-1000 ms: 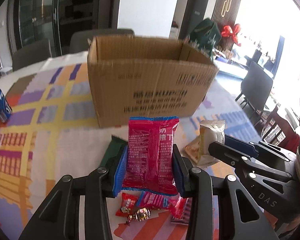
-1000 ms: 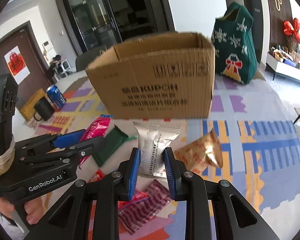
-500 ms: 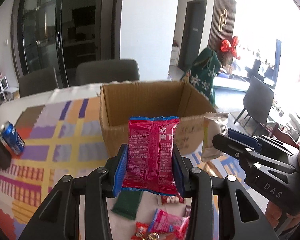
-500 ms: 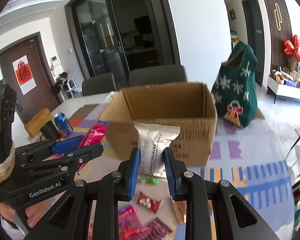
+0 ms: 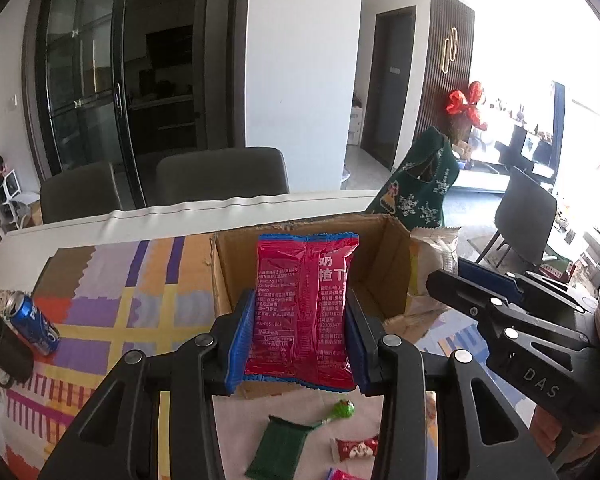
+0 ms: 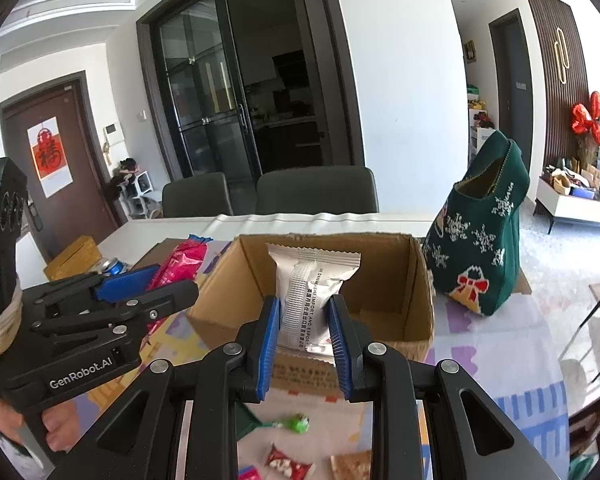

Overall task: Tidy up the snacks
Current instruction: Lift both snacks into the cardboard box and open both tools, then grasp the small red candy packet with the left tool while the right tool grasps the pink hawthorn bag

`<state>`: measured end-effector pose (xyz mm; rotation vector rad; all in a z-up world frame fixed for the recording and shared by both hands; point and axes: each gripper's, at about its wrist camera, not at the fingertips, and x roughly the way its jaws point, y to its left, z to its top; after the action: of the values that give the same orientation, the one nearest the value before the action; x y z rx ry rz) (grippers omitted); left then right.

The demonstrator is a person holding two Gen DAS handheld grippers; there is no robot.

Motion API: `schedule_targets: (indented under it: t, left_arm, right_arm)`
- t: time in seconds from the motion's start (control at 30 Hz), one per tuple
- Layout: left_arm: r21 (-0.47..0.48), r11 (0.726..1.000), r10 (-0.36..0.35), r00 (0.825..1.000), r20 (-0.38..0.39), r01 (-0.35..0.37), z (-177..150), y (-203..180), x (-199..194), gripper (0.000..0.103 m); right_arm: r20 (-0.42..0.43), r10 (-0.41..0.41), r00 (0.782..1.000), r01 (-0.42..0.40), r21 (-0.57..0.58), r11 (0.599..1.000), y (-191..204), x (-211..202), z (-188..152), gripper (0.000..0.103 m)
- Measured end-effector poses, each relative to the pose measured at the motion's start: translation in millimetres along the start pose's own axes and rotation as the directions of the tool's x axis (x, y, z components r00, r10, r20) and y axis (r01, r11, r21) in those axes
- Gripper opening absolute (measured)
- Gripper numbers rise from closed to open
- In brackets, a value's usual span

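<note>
While the left tool [image 5: 296,344] clamps one red snack packet [image 5: 305,308] upright, the right tool [image 6: 305,340] grips one silver packet [image 6: 310,300] — both raised over the single open cardboard box [image 6: 420,280].

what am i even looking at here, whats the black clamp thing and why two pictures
There is no robot here: a person holds a black two-finger clamp in each hand, and a wide-angle camera on each clamp looks along its blue-padded fingers. One picture is from the left gripper, shut on a red foil snack packet. The other is from the right gripper, shut on a silver-white snack packet. Both packets are held in front of an open brown cardboard box on a table with a colourful patterned cloth. Below lie a green lollipop and small wrapped sweets; a blue soda can lies at the left.
</note>
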<state>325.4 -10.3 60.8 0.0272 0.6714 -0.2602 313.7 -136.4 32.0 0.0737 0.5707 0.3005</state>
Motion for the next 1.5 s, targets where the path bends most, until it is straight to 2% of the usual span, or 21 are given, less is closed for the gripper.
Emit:
schedule_targets:
  t: [0.37, 0.5, 0.53, 0.57, 0.6, 0.93, 1.5]
  left_arm:
    - [0.001, 1.0, 0.01, 0.997, -0.076, -0.01, 18, 9, 44, 0.041]
    - [0.005, 0.999, 0.046, 0.996, -0.074, -0.046, 20, 11, 47, 0.051]
    - [0.005, 0.999, 0.038, 0.997, -0.068, -0.038, 19, 11, 44, 0.054]
    - [0.008, 0.999, 0.036, 0.997, -0.063, -0.035, 17, 11, 41, 0.062]
    - [0.011, 0.999, 0.048, 0.997, -0.057, -0.047, 15, 10, 37, 0.066]
    - [0.046, 0.994, 0.104, 0.994, -0.017, -0.103, -13, 0, -12, 0.072]
    - [0.053, 0.996, 0.077, 0.997, -0.022, -0.076, -82, -11, -76, 0.074]
  right_arm:
    - [-0.04, -0.031, 0.999, 0.03, -0.015, 0.999, -10, 39, 23, 0.027]
    - [-0.058, -0.043, 0.997, 0.043, -0.015, 0.999, -12, 51, 25, 0.029]
    - [-0.065, -0.051, 0.997, 0.051, -0.013, 0.999, -12, 52, 24, 0.035]
    - [-0.069, -0.062, 0.996, 0.061, -0.01, 0.998, -13, 53, 23, 0.04]
    - [-0.069, -0.067, 0.995, 0.066, -0.009, 0.998, -15, 52, 23, 0.041]
    - [-0.05, -0.031, 0.998, 0.028, -0.051, 0.998, -1, 20, 3, 0.052]
    - [-0.072, 0.03, 0.997, -0.038, -0.108, 0.993, 31, -35, -49, 0.053]
